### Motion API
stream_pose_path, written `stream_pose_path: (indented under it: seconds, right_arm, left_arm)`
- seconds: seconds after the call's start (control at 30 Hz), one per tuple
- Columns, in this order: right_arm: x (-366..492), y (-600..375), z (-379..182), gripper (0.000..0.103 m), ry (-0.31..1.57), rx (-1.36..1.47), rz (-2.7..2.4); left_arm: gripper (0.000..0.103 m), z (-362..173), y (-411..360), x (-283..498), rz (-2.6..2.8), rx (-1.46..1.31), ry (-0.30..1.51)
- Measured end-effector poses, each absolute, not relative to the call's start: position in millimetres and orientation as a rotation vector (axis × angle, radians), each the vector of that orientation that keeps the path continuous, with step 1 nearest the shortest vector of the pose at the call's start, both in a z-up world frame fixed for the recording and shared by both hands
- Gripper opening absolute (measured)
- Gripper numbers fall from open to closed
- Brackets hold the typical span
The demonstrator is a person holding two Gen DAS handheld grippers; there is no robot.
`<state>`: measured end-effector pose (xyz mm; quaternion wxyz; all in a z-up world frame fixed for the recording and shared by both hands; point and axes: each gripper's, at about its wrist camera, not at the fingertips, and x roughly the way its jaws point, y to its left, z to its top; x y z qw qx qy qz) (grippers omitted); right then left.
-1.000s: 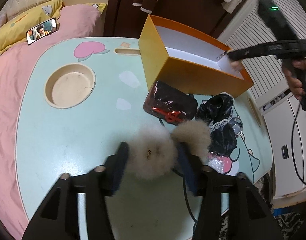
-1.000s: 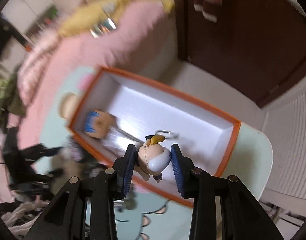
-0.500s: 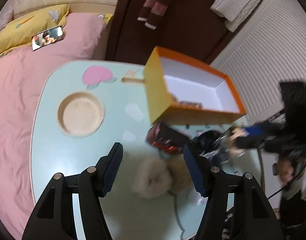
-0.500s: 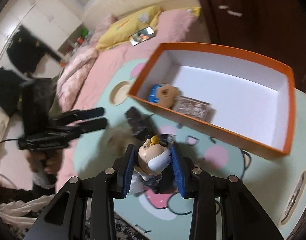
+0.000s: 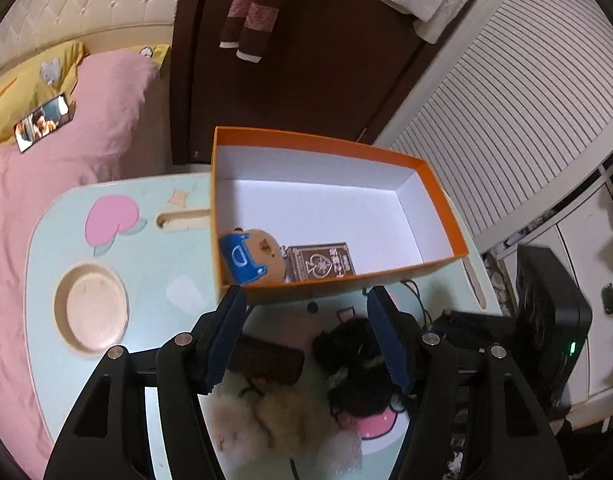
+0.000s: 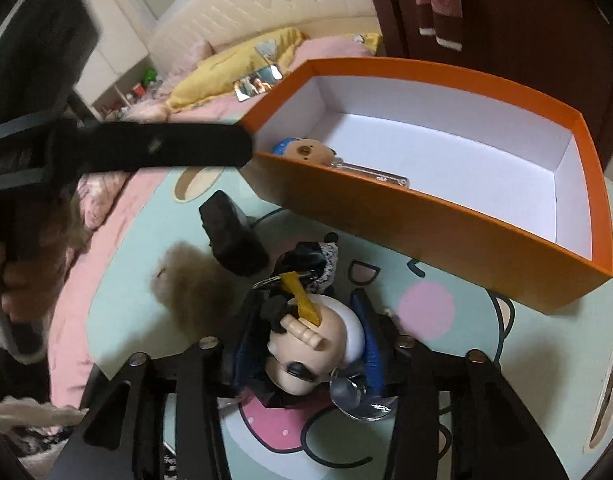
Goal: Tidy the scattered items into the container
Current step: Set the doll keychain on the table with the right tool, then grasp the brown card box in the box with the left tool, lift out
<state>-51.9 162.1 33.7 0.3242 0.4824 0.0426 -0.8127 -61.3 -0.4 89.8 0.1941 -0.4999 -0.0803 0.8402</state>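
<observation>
Left claw (image 5: pixel 306 336): released, jaws wide apart with nothing between the pads, hanging over the table (image 5: pixel 154 288). Just past its tips is the near wall of the orange box (image 5: pixel 330 284). Inside the box, at its near-left corner, a bear charm (image 5: pixel 252 258) lies touching a brown card case (image 5: pixel 320 262); the remaining floor is bare white. Under and between the jaws, on the table: a dark pouch (image 5: pixel 266 362), a black lacy bundle (image 5: pixel 354 360) toward the right finger, and beige pompoms (image 5: pixel 278 428) closest to the wrist.

Right claw (image 6: pixel 306 336): jaws opening, with a doll-head keychain (image 6: pixel 318 344) between them, yellow strap (image 6: pixel 302 300) pointing forward. Pads look to be just off the head on the left side, but blur makes contact hard to call. Key ring (image 6: pixel 358 400) sits by the right finger. The head is low over the table's pink print, outside the box; the box lies ahead and to the right of this claw. Ahead-left: pouch (image 6: pixel 232 236), pompom (image 6: pixel 186 280), lacy bundle (image 6: pixel 314 260) directly in front of the tips. The left claw's finger (image 6: pixel 166 152) crosses the upper left, held by a hand (image 6: pixel 14 288).
</observation>
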Motion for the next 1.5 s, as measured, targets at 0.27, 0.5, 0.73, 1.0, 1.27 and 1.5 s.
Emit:
stream_pose_path:
  seconds: [0.27,0.5,0.73,1.0,1.27,1.5]
  right_arm:
    - [-28.9,193.0,59.9,0.076,0.023,0.992,-2.288]
    - [-32.4,215.8,57.6,0.076,-0.133,1.008,-2.306]
    - [-28.8,229.6,66.6,0.076,-0.224,1.001,-2.294]
    - [-27.6,247.3,66.4,0.075,-0.292,0.993,-2.289]
    - [-25.8,255.2,64.7,0.076,-0.33,0.996,-2.284]
    - [-23.0,259.1,64.8,0.076,-0.348,0.994,-2.282]
  left_arm:
    - [0.063,119.9,3.6,-87.4,2.406,-1.32,-0.141]
    - [0.062,89.8,51.1,-127.7,2.203,-1.557,0.035]
    - [0.04,43.2,77.4,-167.2,1.987,-1.9,0.07]
    - [0.051,38.7,88.7,-173.9,2.069,-1.969,0.201]
    - [0.064,19.2,96.4,-173.2,2.041,-2.03,0.227]
    - [0.059,20.7,98.8,-170.4,2.065,-1.955,0.239]
